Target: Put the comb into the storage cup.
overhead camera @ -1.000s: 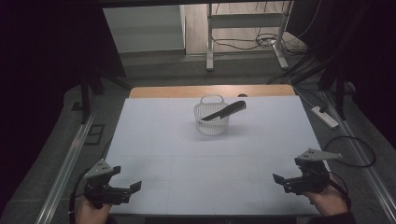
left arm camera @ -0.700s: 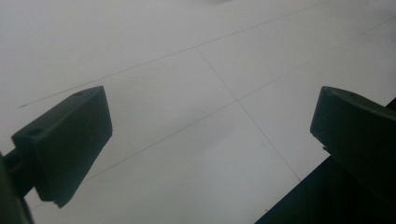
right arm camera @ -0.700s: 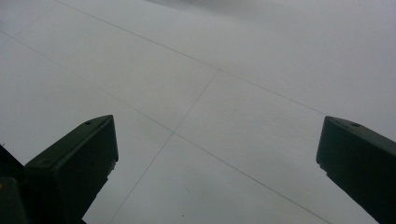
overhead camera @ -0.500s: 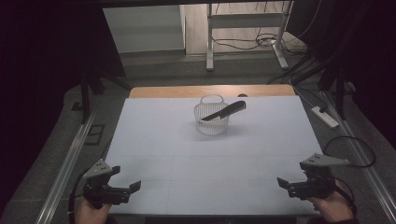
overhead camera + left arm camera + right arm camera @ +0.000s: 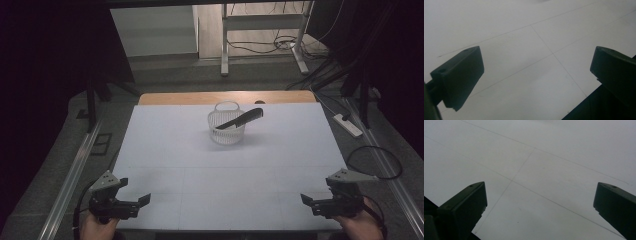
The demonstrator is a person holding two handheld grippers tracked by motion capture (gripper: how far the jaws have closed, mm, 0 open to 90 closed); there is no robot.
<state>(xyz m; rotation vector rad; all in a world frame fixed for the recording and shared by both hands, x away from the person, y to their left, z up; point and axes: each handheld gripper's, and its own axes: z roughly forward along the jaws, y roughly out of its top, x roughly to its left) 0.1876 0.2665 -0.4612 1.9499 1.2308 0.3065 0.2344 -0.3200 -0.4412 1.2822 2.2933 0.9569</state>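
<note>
Black comb point(image 5: 241, 119) is lying across white basket point(image 5: 227, 127) mid-table. Left gripper point(image 5: 140, 203) and right gripper point(image 5: 306, 201) are hovering at near corners, jaws spread, gripping nothing.

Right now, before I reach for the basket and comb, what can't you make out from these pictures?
- How deep the black comb sits in the white basket: high view, the mesh wall hides its lower end.
- Whether anything else lies in the basket: high view, too small.
- Comb teeth: high view, too small and dim.
- The person's forearms: high view, cut off by the bottom edge behind the left tool and right tool.
</note>
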